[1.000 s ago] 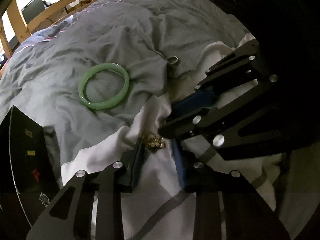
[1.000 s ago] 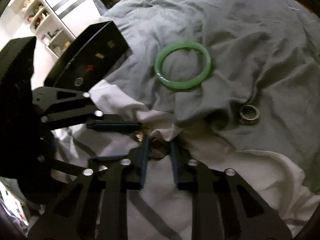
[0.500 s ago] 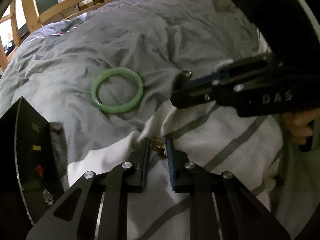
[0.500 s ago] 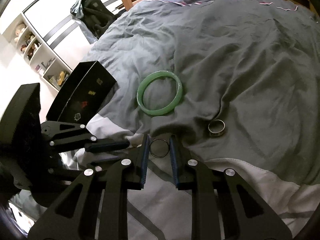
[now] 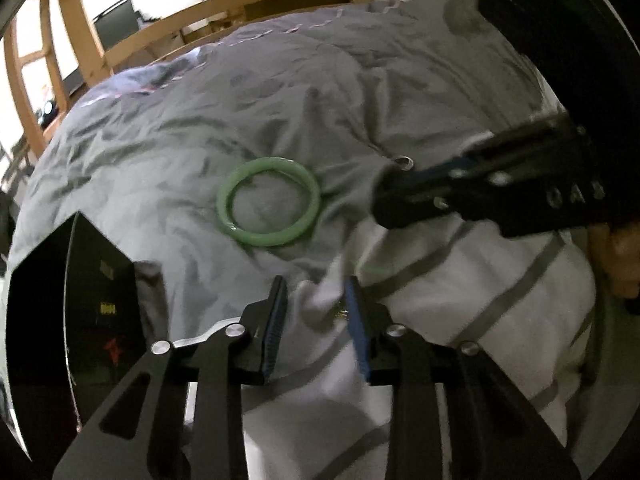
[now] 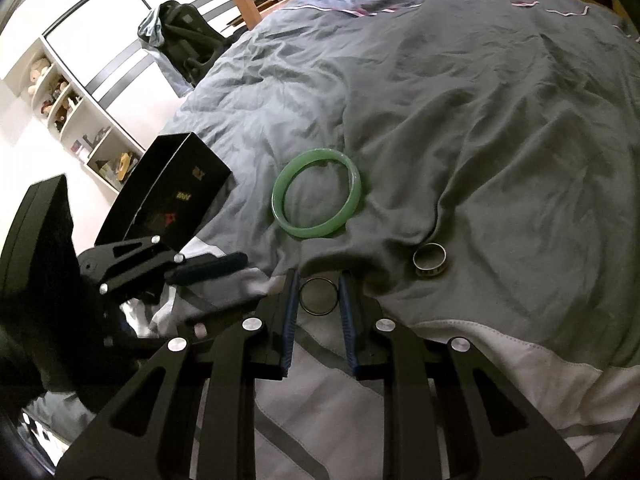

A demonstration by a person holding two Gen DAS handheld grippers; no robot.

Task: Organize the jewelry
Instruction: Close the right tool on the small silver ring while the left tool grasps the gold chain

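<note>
Bed (image 6: 500, 120) w/ grey duvet | wood frame (image 5: 224, 8) | shelves (image 6: 68, 108) | right tool (image 6: 319, 292) pinching thin ring (image 6: 318, 295) | left tool (image 5: 313, 304) spread

right hand-held gripper (image 6: 318, 294) clamps thin ring (image 6: 317, 296) | green bangle (image 6: 317, 199) beyond

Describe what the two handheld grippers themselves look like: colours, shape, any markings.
The left gripper and right gripper are matte black, with cut-out linkage arms, silver round bolts and blue ribbed finger pads. The right one's side reads "DAS" in pale letters; a green light glows above it.
</note>
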